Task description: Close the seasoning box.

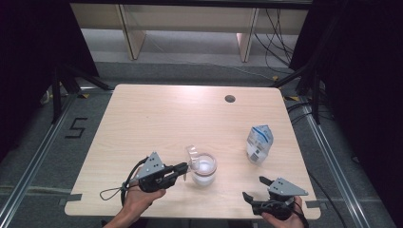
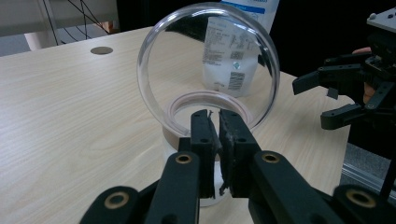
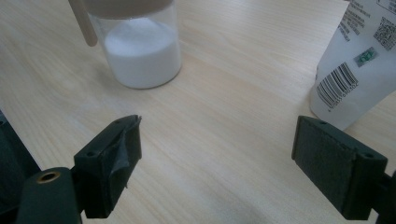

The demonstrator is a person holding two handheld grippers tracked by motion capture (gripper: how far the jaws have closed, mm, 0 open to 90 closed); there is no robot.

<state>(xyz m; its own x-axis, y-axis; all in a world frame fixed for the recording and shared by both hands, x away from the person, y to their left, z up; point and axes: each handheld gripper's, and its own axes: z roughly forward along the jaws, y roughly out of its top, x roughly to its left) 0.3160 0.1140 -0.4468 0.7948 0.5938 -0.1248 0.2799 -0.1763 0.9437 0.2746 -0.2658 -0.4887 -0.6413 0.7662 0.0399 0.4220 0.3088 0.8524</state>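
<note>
The left gripper (image 2: 215, 122) is clamped on the lower rim of the clear round lid (image 2: 208, 65). The lid stands on edge, its flat face toward this gripper, above the mouth of the upright jar (image 1: 203, 170) near the table's (image 1: 157, 109) front centre. The right gripper (image 1: 255, 186) rests spread wide, holding nothing, near the white pouch (image 1: 259, 143).

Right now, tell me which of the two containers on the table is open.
The glass jar with white powder: its clear lid stands tipped up, gripped by the left claw. The white pouch stays sealed.
</note>
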